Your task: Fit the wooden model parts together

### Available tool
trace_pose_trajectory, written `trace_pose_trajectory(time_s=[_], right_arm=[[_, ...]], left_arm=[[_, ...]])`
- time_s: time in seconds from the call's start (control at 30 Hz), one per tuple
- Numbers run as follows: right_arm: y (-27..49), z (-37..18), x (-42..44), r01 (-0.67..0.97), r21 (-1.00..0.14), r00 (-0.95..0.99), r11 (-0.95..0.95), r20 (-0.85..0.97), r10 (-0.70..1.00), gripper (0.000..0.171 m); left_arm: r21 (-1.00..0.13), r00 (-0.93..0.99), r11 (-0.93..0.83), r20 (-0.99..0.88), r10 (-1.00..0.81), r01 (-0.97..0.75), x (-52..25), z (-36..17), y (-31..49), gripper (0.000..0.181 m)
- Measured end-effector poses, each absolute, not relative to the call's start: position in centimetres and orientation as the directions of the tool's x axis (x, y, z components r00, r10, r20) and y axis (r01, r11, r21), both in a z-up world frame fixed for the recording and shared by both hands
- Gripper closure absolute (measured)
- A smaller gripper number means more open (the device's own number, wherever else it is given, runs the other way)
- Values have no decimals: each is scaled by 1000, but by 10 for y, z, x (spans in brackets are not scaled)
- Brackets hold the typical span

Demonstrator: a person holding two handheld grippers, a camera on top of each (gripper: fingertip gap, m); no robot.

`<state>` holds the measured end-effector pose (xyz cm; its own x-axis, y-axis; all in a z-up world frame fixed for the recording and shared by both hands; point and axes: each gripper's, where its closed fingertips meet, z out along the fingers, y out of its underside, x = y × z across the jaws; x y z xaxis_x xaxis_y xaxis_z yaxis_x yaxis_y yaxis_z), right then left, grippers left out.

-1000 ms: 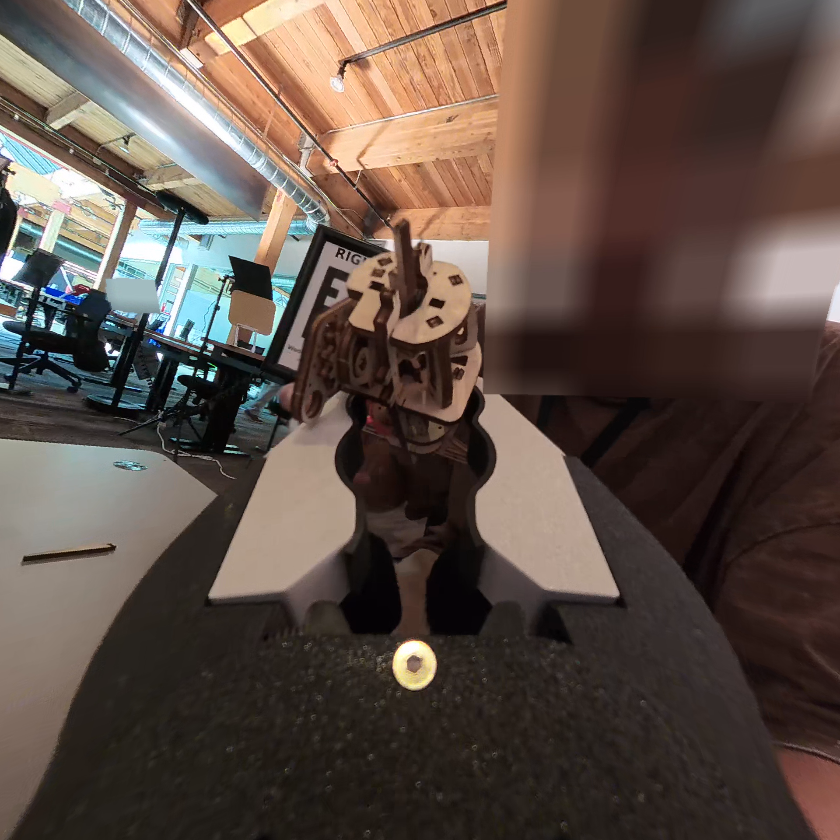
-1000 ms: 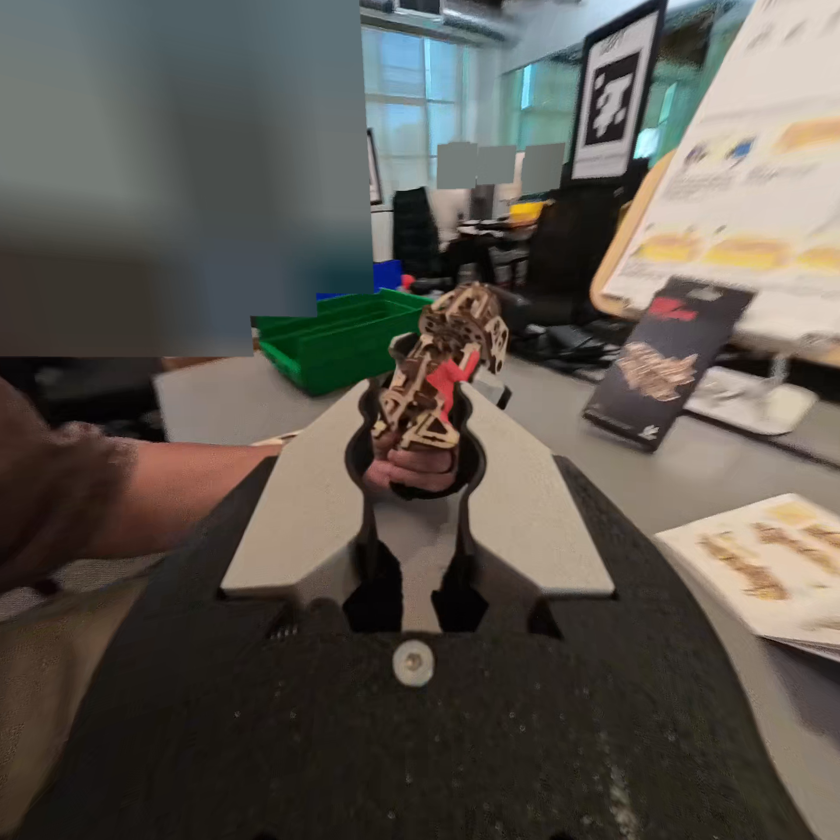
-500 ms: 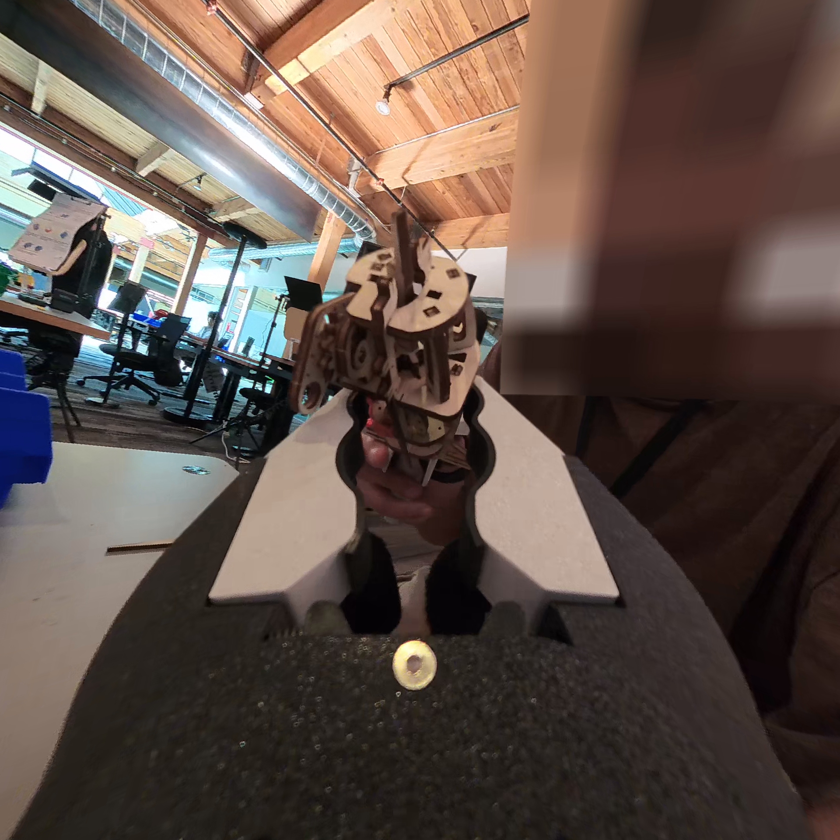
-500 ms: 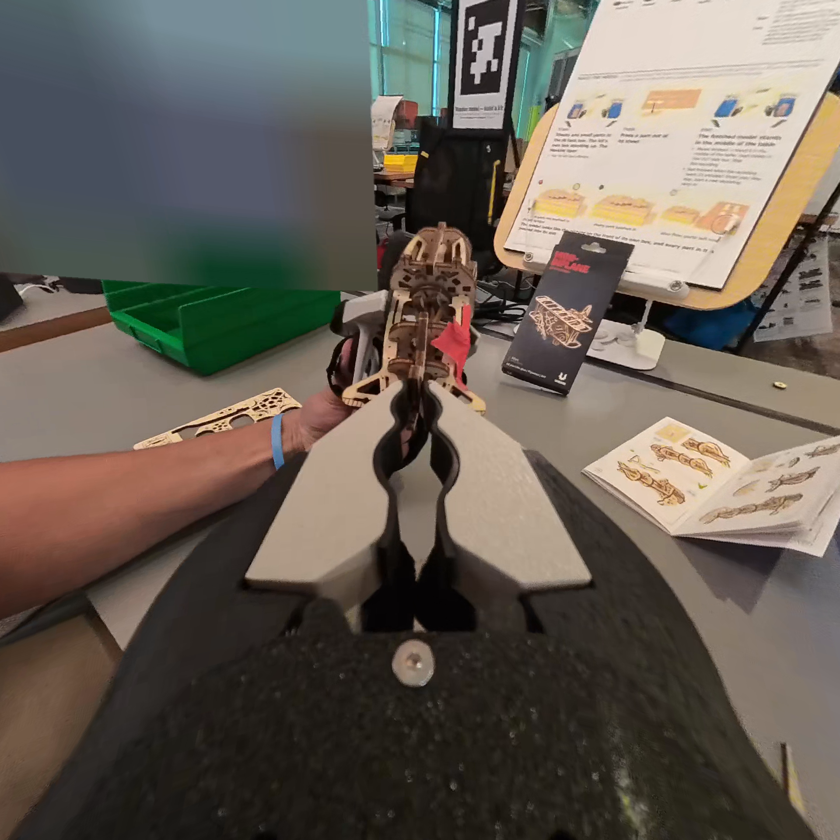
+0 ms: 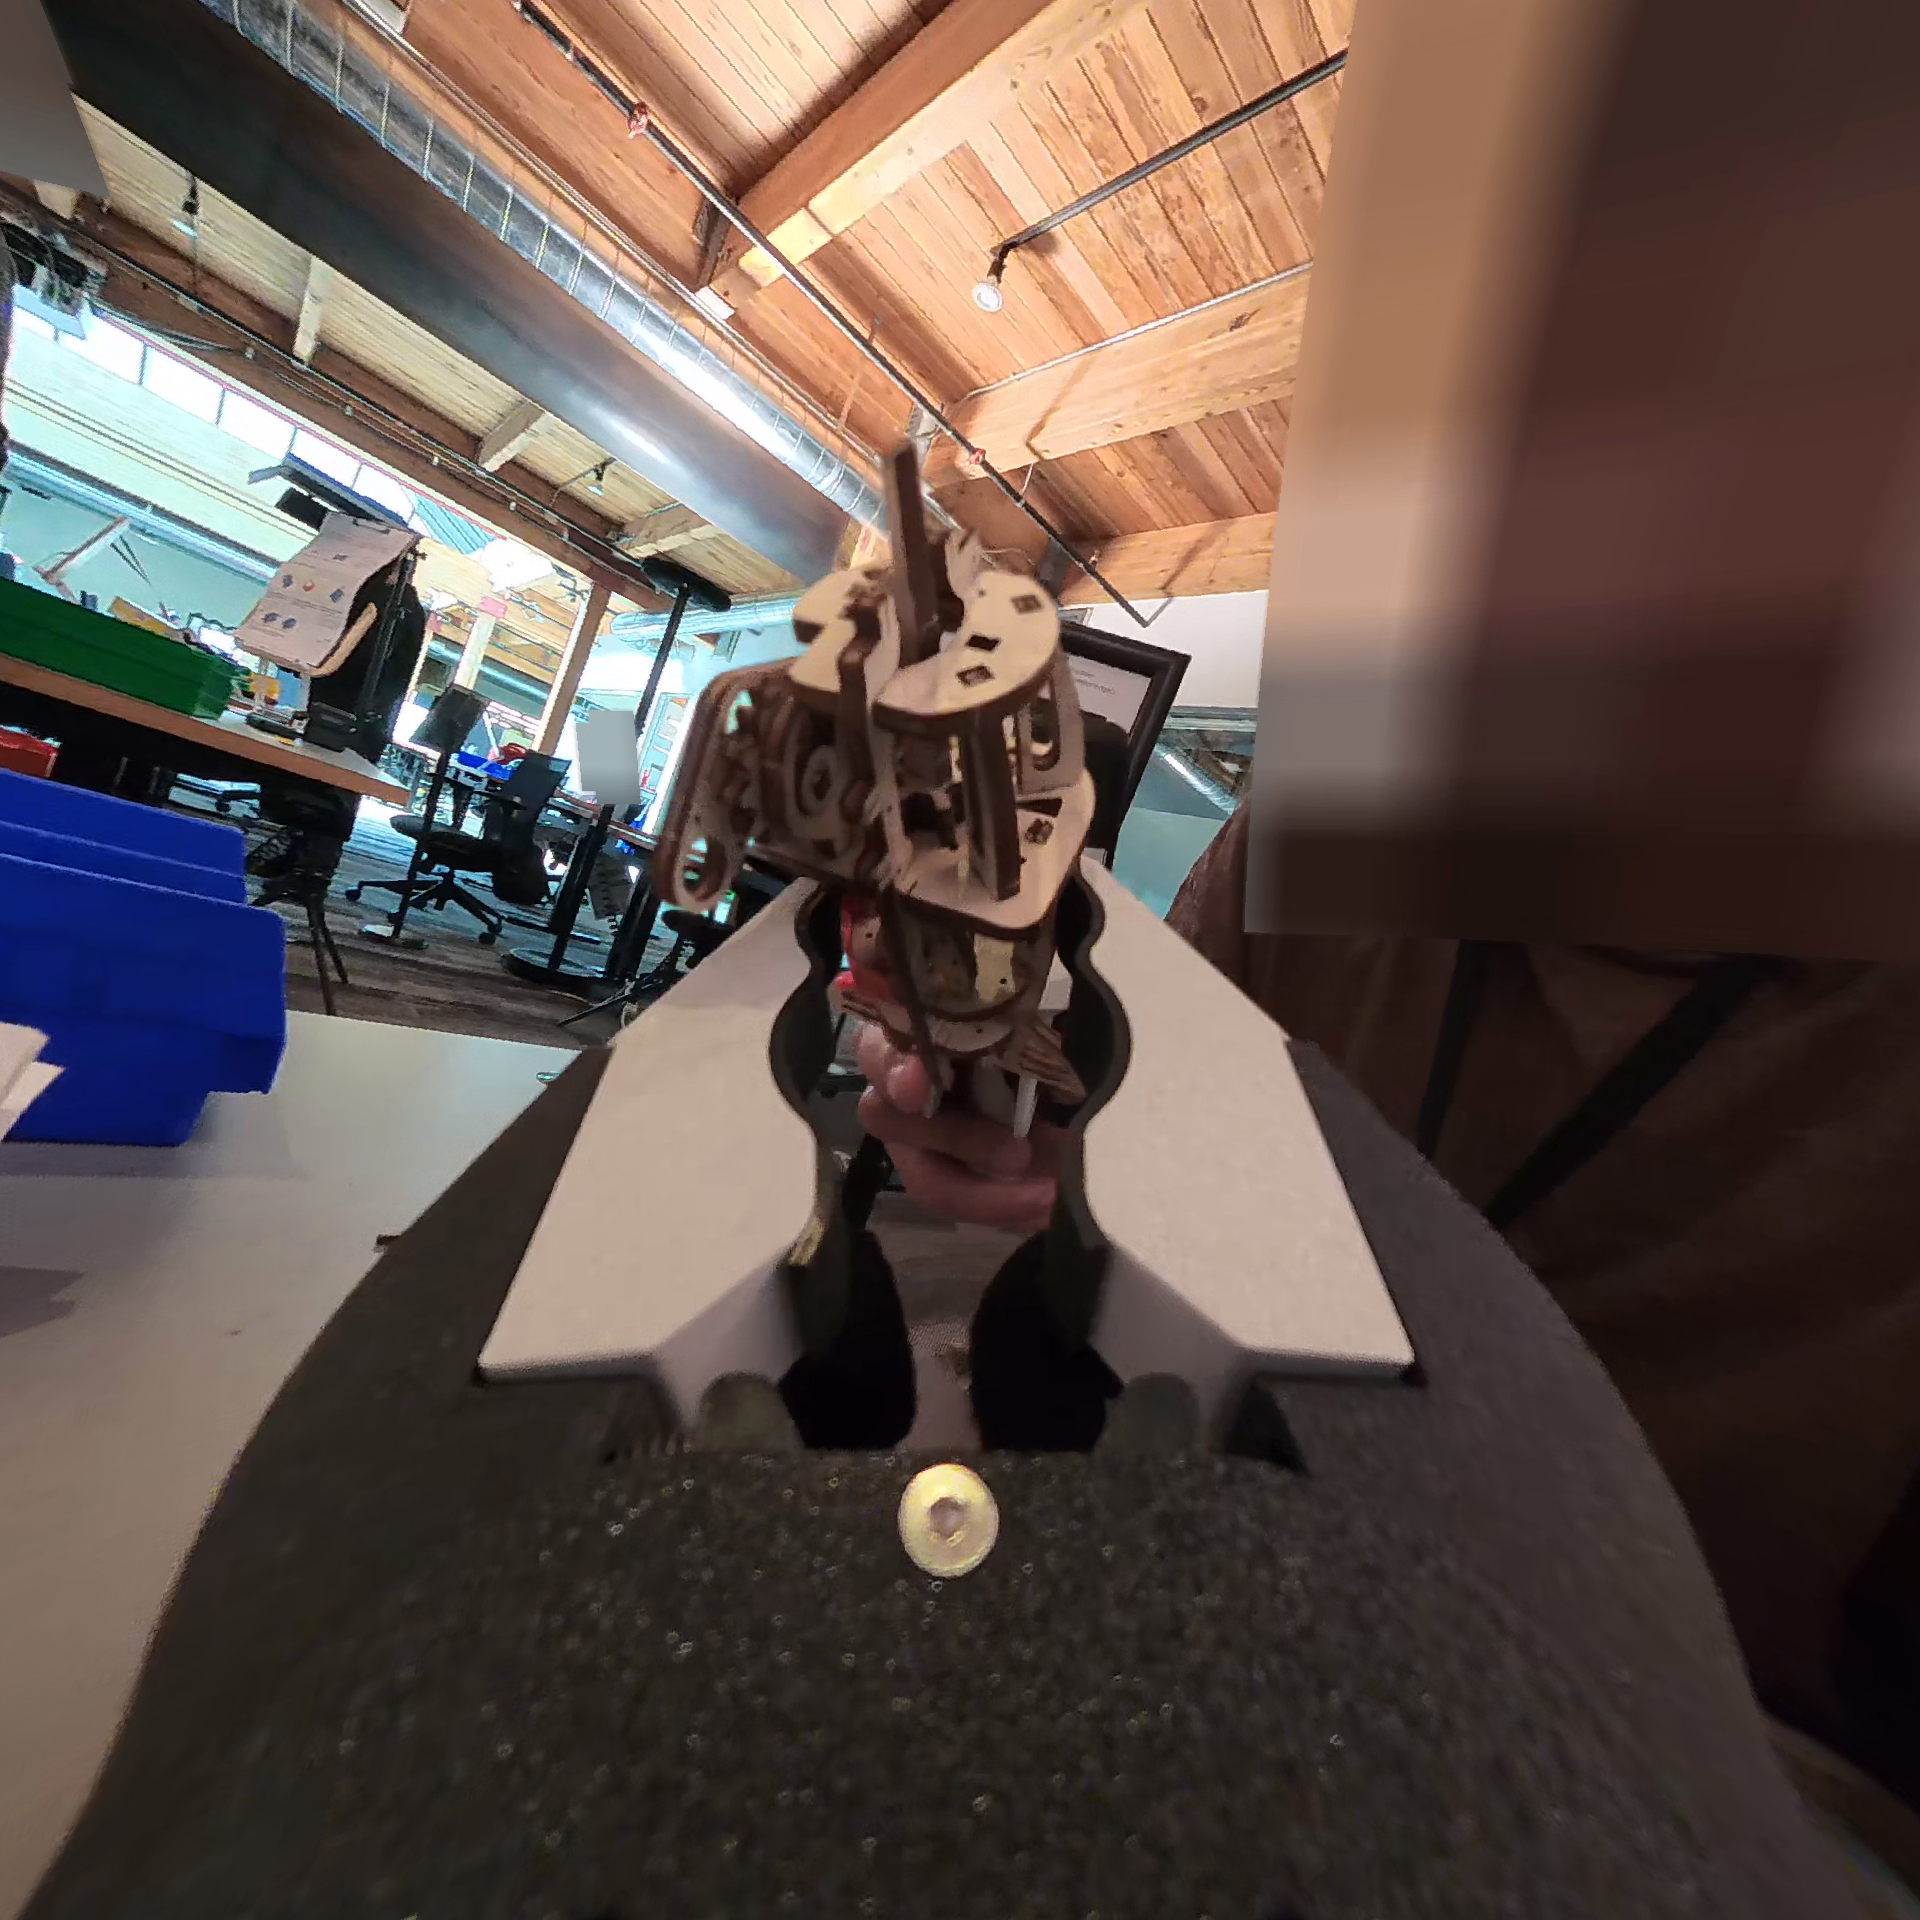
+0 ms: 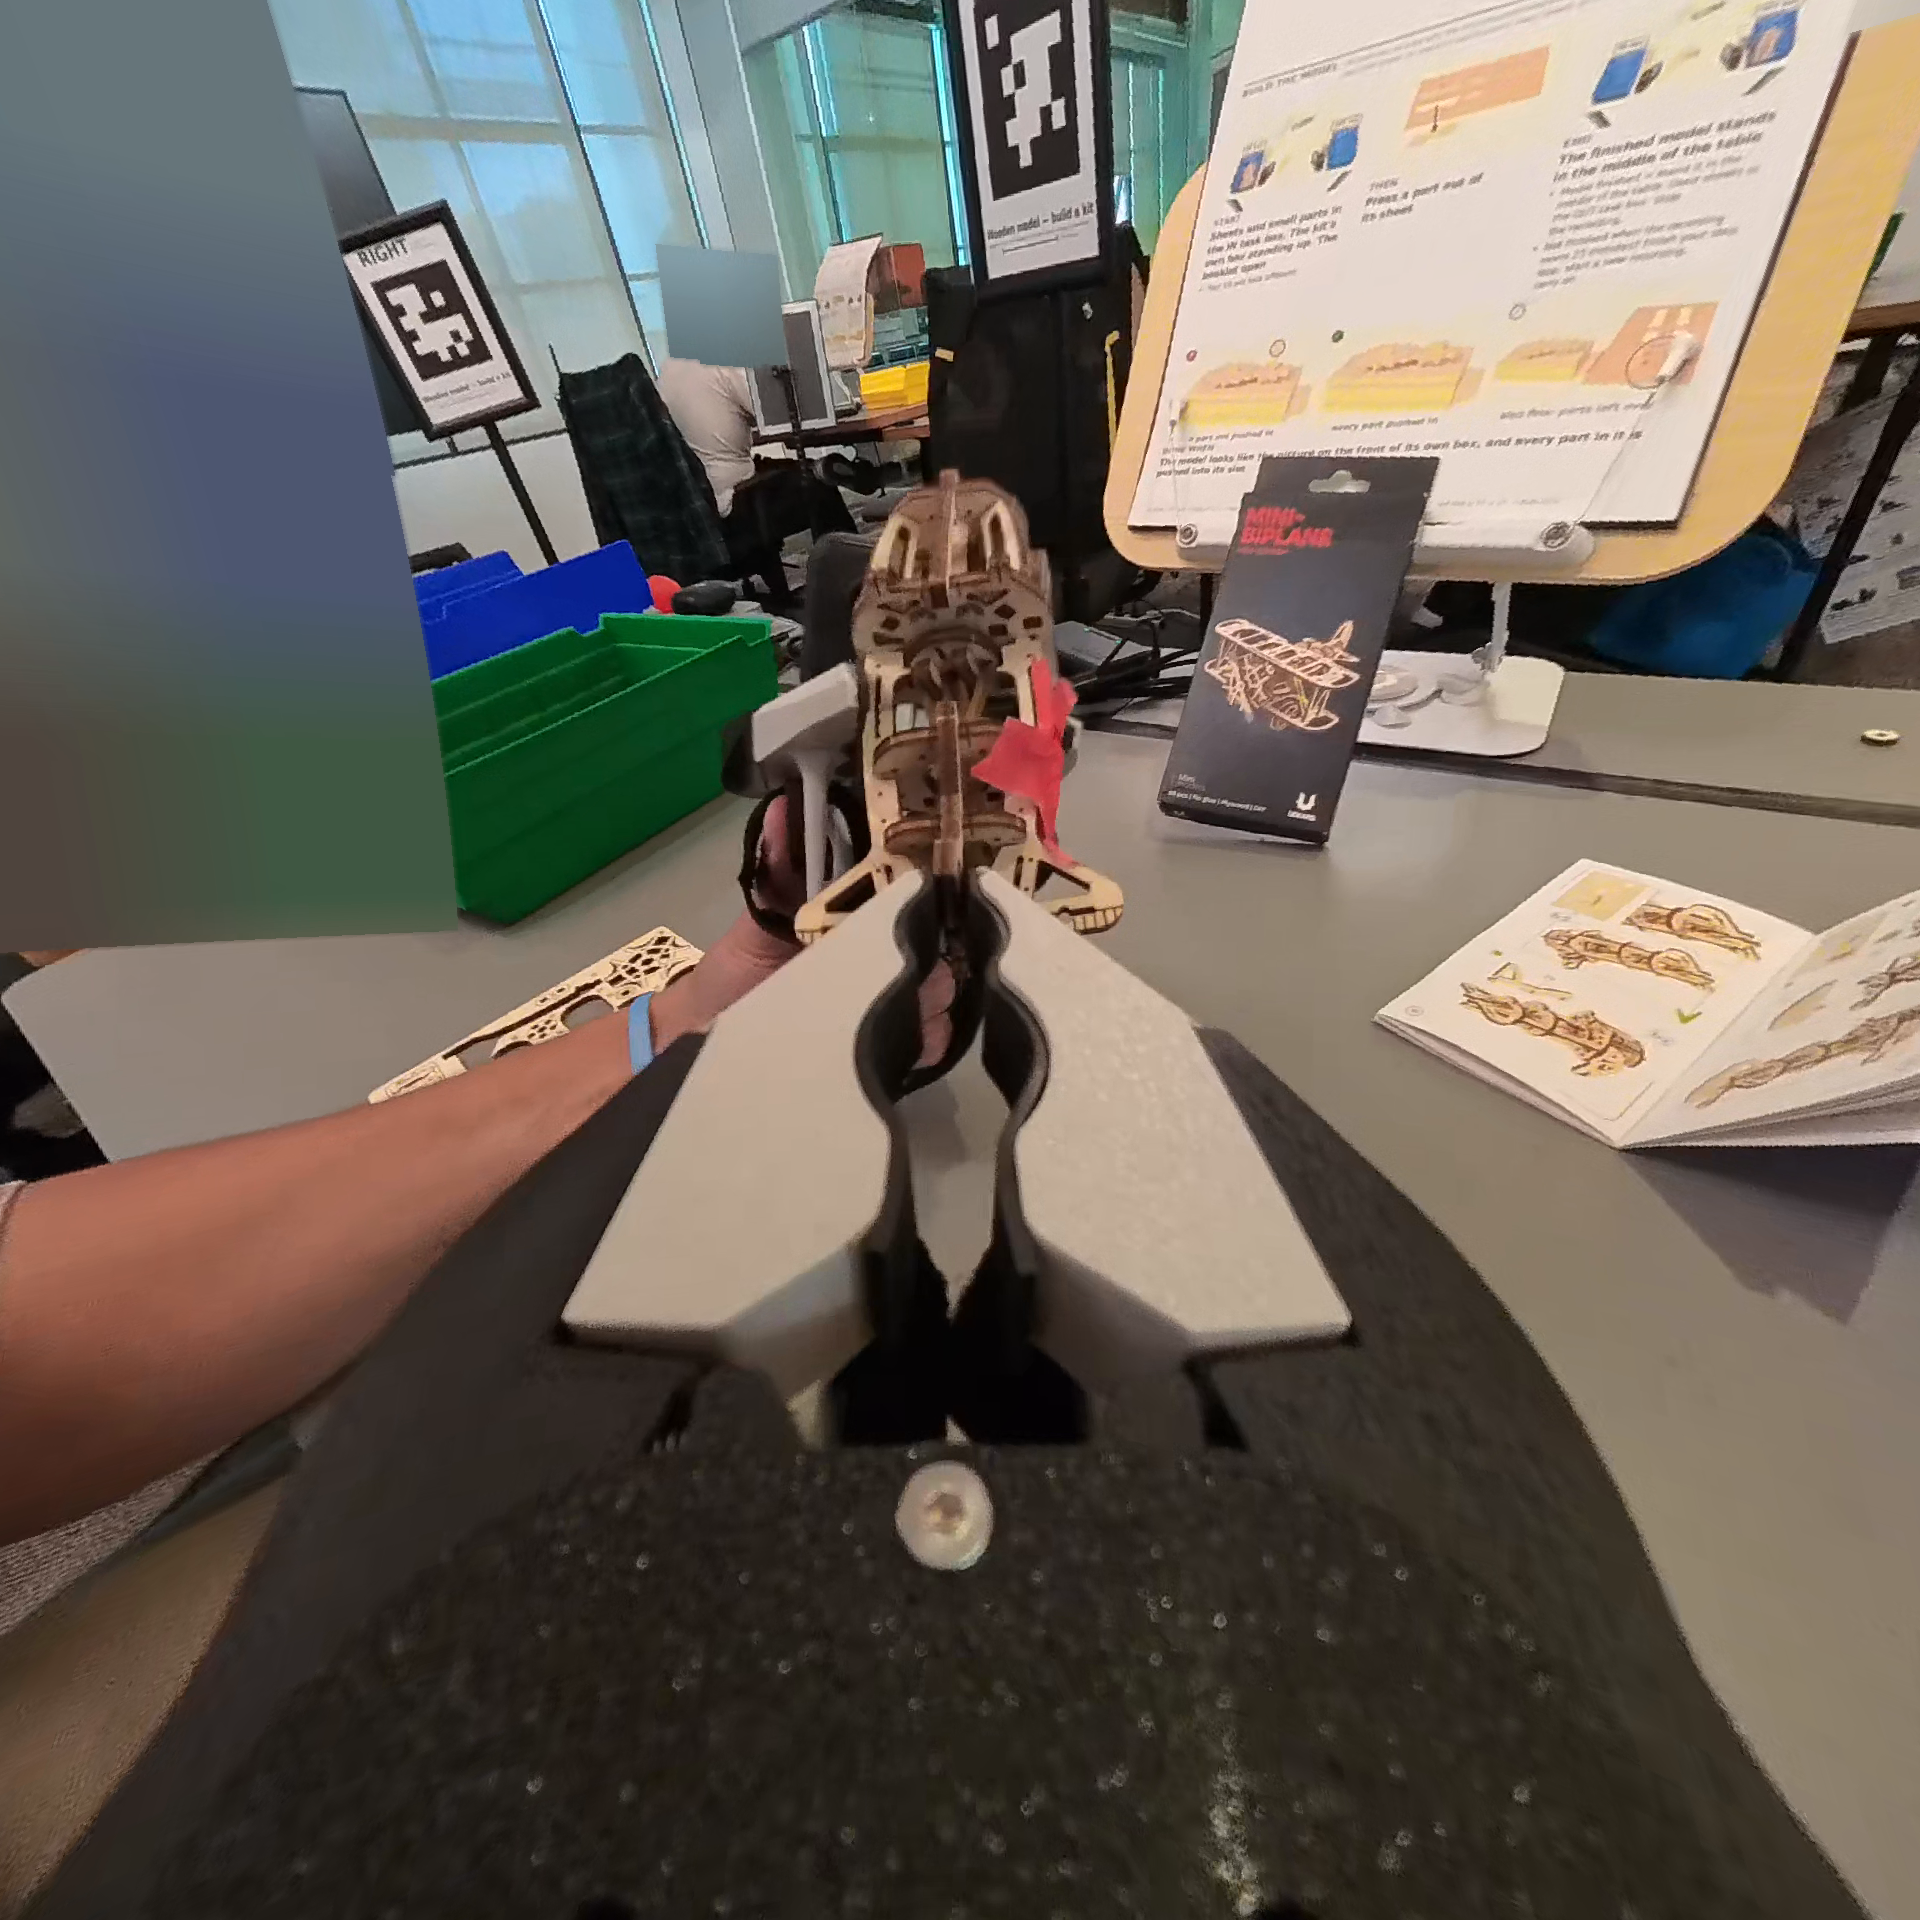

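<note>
Both grippers hold one wooden model up in the air between them. In the left wrist view the left gripper [image 5: 940, 914] has its jaws set wide, with the model [image 5: 894, 769] sitting between the tips, so it is grasping the thick body of the model. In the right wrist view the right gripper [image 6: 948, 894] has its jaws almost together, pinched on a thin wooden edge at the near end of the model [image 6: 951, 717]. The model sticks out past the jaw tips in both views.

Under the right jaws lies a grey table [image 6: 1558, 1299]. Far past the jaws and to the right stands a big board [image 6: 1475, 249] with pictures on it. Left of the jaws, further back, sits a green bin [image 6: 592, 748], and a blue bin [image 6: 520, 603] is behind it. A bare arm [image 6: 260, 1247] comes in from the left below the jaws, with a blue band [image 6: 641, 1031] at the wrist. Right of the jaws an open booklet [image 6: 1683, 997] lies flat on the table. A black box [image 6: 1299, 644] stands upright just past the jaw tips, to the right. A flat wooden sheet [image 6: 551, 1013] with holes cut out lies on the table left of the jaws. A small red bit [image 6: 1029, 758] sticks out on the right side of the model.

In the left wrist view, fingers [image 5: 935, 1132] show between the jaws, just below the model.
</note>
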<state>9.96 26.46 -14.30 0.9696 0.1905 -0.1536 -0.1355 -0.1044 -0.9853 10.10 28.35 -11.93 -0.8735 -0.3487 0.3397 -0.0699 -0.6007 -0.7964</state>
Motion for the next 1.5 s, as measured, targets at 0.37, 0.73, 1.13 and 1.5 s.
trace_pose_trajectory(time_s=[0.37,0.73,1.13,1.5], right_arm=[[248,-126,85,-73,-989,880,-131,-126,458,127],[246,-151,77,-161,-728,405,-666,-664,628,113],[245,-154,59,-228,-639,204,-735,-769,605,144],[253,-153,64,-258,-638,267,-725,-768,582,145]], left_arm=[[-786,-910,-606,332,-250,-120,89,-114,278,142],[-828,-941,-512,322,-103,-227,72,-119,250,142],[-834,-935,-500,332,-121,-232,77,-123,248,144],[-813,-927,-538,347,-142,-222,81,-122,258,151]])
